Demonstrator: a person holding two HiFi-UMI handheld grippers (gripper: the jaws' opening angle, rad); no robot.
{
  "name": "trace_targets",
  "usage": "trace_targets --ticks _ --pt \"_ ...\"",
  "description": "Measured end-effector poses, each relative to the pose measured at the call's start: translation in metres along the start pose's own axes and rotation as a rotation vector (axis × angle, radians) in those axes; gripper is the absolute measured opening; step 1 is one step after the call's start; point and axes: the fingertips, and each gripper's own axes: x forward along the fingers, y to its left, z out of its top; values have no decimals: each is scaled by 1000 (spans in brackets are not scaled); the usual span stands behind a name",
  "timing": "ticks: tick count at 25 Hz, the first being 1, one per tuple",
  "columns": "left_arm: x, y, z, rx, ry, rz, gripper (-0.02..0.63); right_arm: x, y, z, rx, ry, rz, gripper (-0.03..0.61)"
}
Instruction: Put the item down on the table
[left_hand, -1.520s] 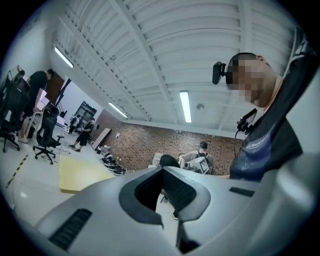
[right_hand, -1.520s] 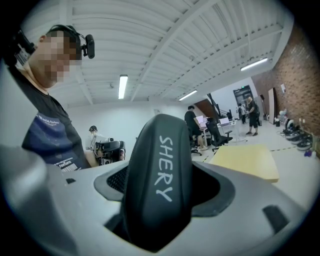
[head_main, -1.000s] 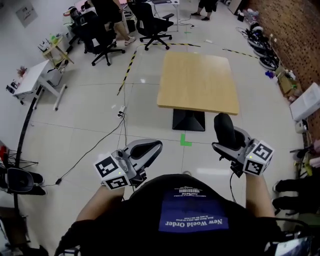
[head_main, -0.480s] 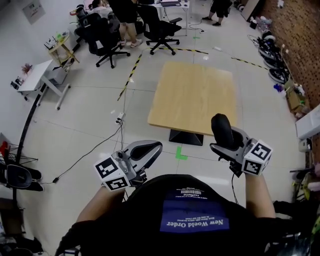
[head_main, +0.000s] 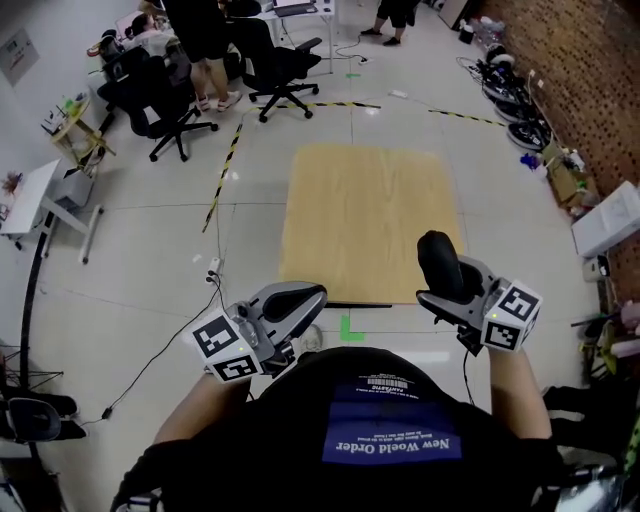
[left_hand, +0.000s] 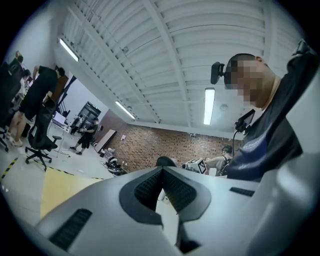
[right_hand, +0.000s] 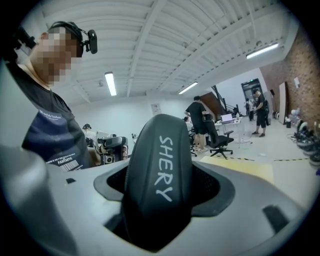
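Care matters most at the release: the right gripper (head_main: 450, 292) has its jaws clamped on a dark oblong case (head_main: 439, 262) (white lettering runs along it), held upright in the air by the table's (head_main: 365, 200) near edge. I'd carry it over the wooden top, lower until it rests, then let go. The left gripper (head_main: 296, 300), jaws pressed together on nothing, hangs short of that edge.

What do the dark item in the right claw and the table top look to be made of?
The dark item: probably matte dark-grey plastic or a rubbery coating; smooth curved shell, no shine, white printed letters. The table top: light wood or wood-look laminate; pale tan, flat, even colour, grain too faint to tell which.
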Motion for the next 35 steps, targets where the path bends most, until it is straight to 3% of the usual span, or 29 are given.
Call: trace_targets --ticks 6,14,20,24,30,35 --pt "18 100 36 -20 47 -94 -8 60 -58 32 51 -10 -99 336" --pt "25 194 60 -58 52 -111 -8 126 -107 61 78 -2 -122 335" --pt "50 220 60 -65 49 -67 -8 136 -147 66 70 23 -89 334" --pt "70 229 61 -51 36 6 -8 137 -180 68 43 51 -47 336" --pt "101 227 54 -45 22 120 -8 129 -227 74 16 53 33 335" --pt "120 224 51 -45 18 158 -8 121 -242 77 -10 60 72 335"
